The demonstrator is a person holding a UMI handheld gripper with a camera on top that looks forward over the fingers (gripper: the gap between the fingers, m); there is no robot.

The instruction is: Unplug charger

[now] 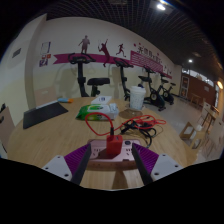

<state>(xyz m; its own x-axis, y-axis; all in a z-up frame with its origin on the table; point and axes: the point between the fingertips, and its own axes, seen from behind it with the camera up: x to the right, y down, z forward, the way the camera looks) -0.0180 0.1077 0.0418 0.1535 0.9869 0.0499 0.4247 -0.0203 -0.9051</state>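
Between the fingers of the hand-held gripper [110, 160] sits a red charger [113, 146], both purple pads pressing on it. Beyond it, a red cable [97, 126] loops across the wooden worktop [60, 135] toward tangled orange cords [142, 123].

Gripper [109, 160] pointing level and forward, its two magenta-padded fingers [82, 158] closing on a red object held between them

Bright ceiling lights [160, 6] glare overhead, and the room is evenly lit with soft shadows. Strong fisheye distortion bends the walls [60, 38]; fine detail is soft throughout.
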